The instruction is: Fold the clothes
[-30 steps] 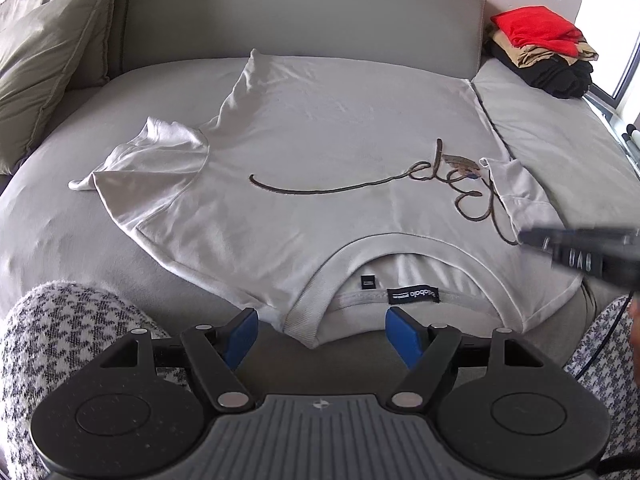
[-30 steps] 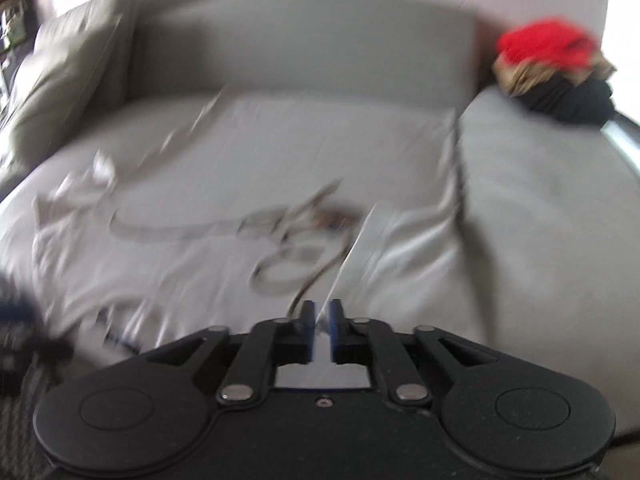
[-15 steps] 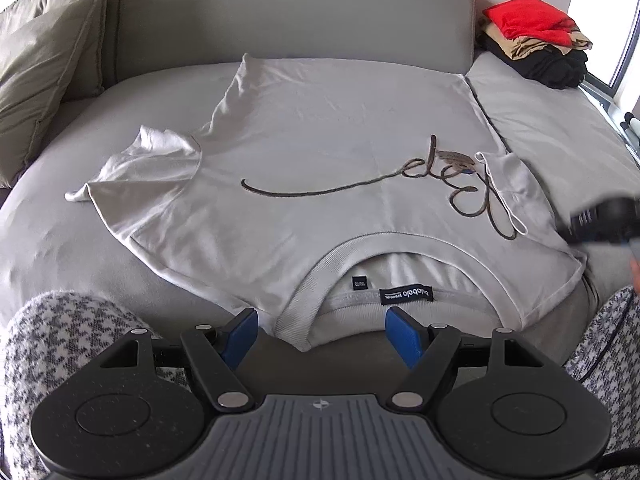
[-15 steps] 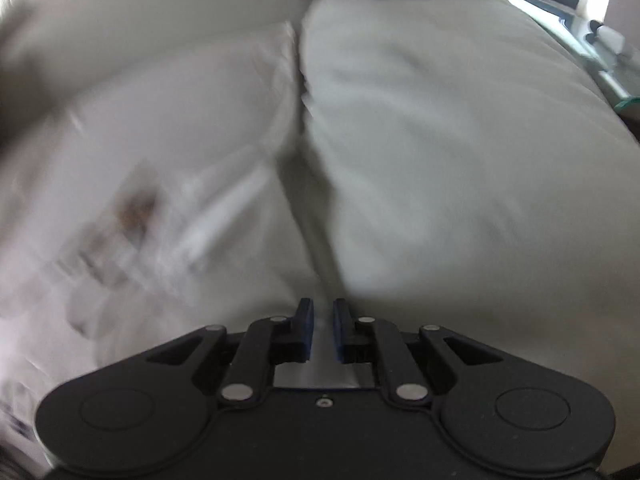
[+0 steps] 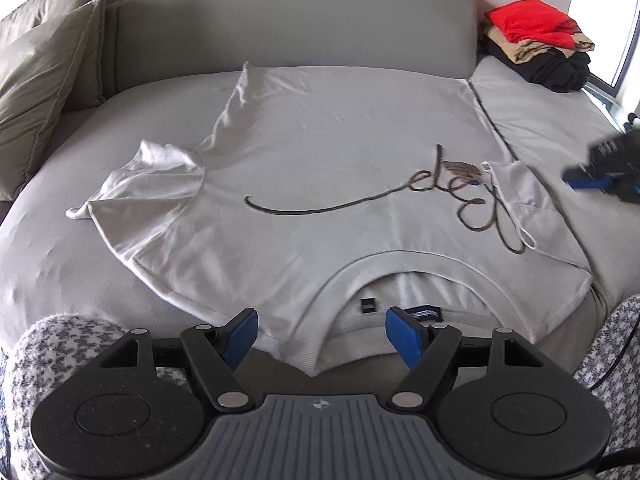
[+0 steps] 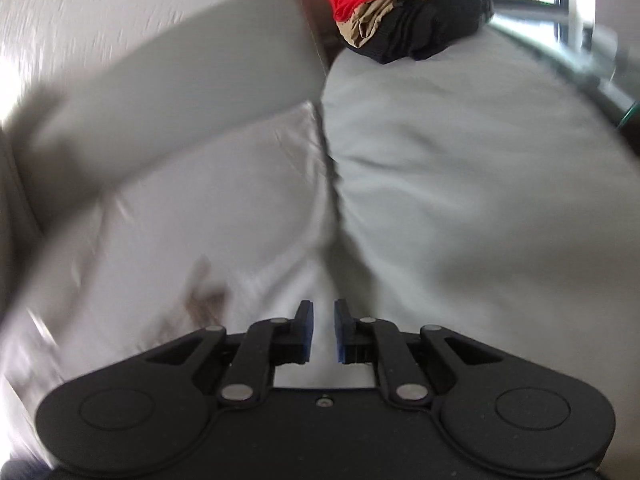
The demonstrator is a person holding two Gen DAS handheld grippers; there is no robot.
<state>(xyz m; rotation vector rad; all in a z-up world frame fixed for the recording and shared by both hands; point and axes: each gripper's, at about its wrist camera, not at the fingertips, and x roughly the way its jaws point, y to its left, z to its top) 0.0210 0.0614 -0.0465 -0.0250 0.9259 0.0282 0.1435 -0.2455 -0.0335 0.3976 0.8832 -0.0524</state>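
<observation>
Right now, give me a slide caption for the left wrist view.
Open left tool poised at the collar of a white T-shirt spread on a grey sofa.

- Home, living rm: grey sofa (image 5: pixel 280 32) w/ curved backrest.
- Cushions (image 5: pixel 40 80) at sofa's left end.
- Folded clothes pile (image 5: pixel 540 44) on sofa's right end, by window.

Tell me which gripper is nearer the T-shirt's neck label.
Left. The left gripper hovers right at the collar, its open fingers either side of the neck label. The right gripper is off past the T-shirt's folded-in sleeve, over the sofa cushion.
</observation>
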